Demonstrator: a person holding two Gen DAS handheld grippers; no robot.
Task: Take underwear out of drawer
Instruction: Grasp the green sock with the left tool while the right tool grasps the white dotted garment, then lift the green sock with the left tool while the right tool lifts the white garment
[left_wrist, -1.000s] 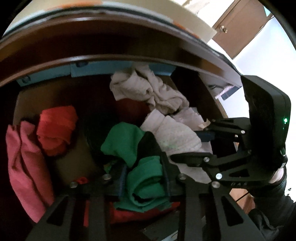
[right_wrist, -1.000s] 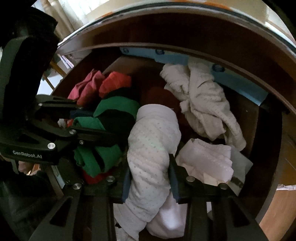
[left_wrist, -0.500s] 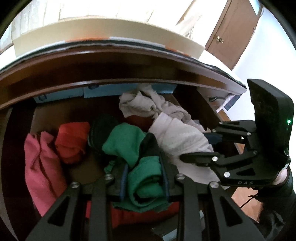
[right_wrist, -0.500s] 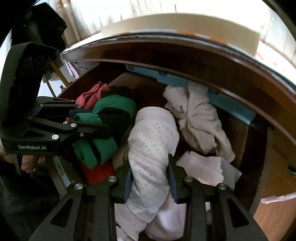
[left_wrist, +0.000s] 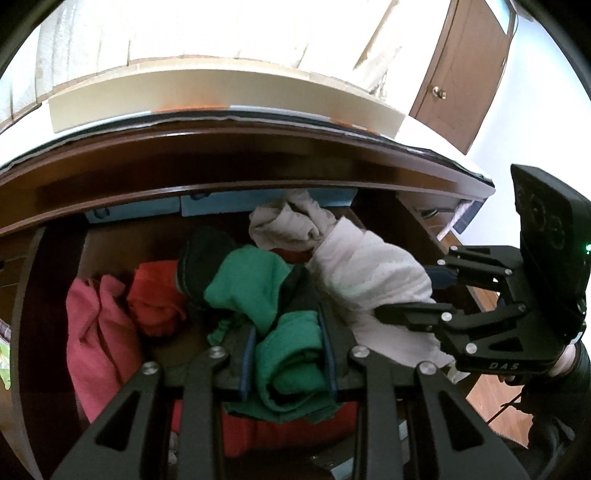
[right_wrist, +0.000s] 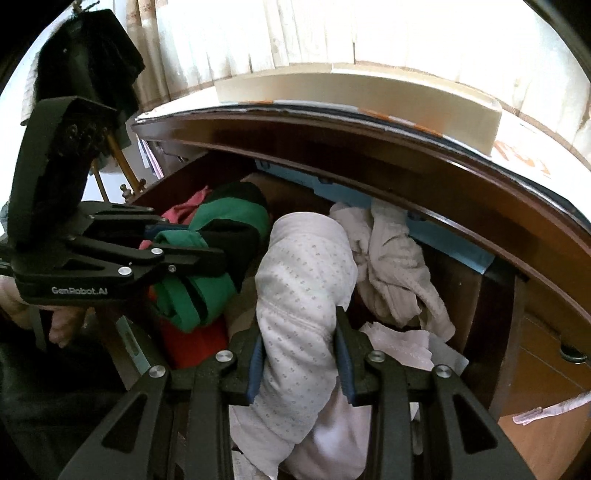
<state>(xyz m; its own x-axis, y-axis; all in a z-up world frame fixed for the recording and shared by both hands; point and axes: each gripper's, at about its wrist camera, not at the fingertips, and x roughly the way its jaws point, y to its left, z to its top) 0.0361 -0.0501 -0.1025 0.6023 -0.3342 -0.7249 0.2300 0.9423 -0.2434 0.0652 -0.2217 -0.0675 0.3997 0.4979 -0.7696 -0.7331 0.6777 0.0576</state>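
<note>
Both hands have lifted and tipped up since a second ago, so more of the bright wall behind the drawer shows now, and the clothes have come up with them. Starting at the left hand-held gripper, its two pads are squeezed tight on the green underwear. That piece runs away from the hand-held gripper, up and forward, with a second green fold just past the tips. Under it lies something red, and off to the left are a red cloth and a pink cloth, still down in the drawer. The right hand-held gripper is clamped on the white dotted underwear. This piece also stands long and up from the pads, and its tail hangs down behind them. The two hand-held grippers sit close side by side, each with its own piece. I think the way out is up and back toward the person, away from the dark wooden counter edge that hangs over the far part of the drawer. A crumpled white cloth lies deeper in, beyond the right one.
</note>
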